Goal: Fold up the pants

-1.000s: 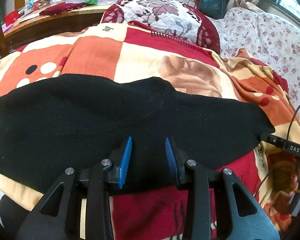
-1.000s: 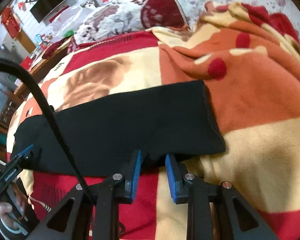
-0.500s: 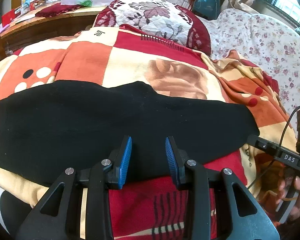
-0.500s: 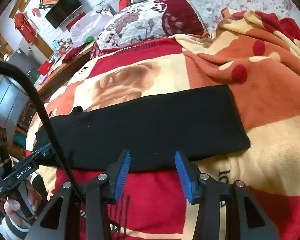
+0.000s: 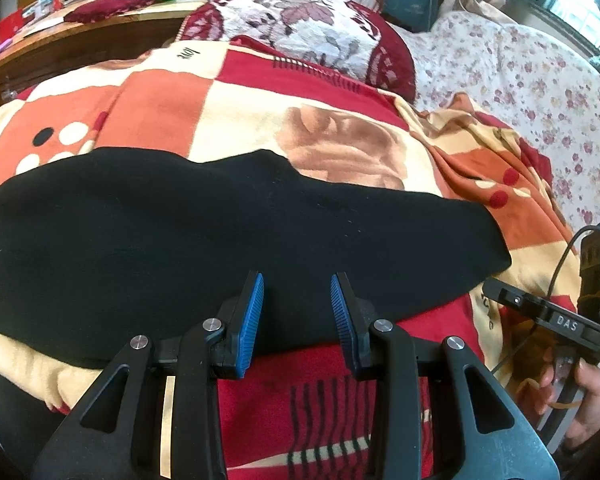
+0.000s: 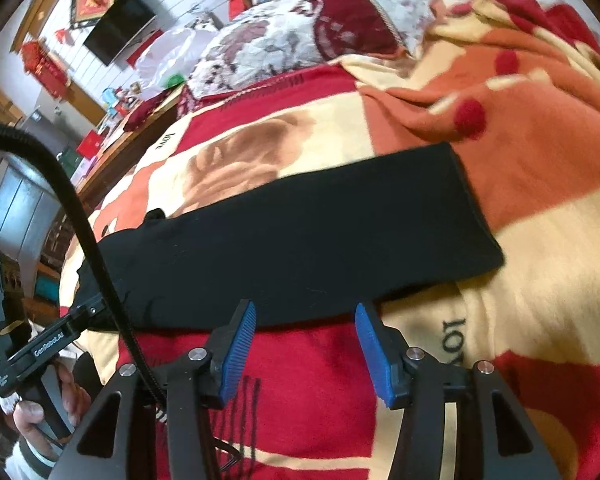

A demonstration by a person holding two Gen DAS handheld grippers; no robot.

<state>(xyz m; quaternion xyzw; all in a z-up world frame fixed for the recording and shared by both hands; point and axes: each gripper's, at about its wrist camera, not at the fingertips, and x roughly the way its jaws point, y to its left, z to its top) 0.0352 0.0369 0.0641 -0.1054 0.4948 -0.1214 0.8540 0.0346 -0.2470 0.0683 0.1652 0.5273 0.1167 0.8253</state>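
Bedroom, work surface is a bed under a patchwork blanket [image 5: 259,96] in red, orange and cream. Landmark = pants [image 5: 219,240], black, lying flat across the blanket as one long band, apparently already doubled leg on leg, though black on black hides the layers.

Nearest: left gripper [image 5: 295,312] just above the pants' near edge, jaws part open, nothing between them. Right gripper [image 6: 306,344] just short of the near edge toward the cuff end [image 6: 476,224], jaws opening, nothing between the pads, only blanket below.

Handling, my read: soft knit, light, limp, no stiffness, so it will sag and drag on the fuzzy blanket. Take the cuff end corners with one gripper and pinch both layers; hold the middle or waist end with the other, then carry cuff over to waist.

Beyond the pants: floral pillow [image 5: 300,28], then a cluttered wooden shelf [image 5: 59,24] at the back.
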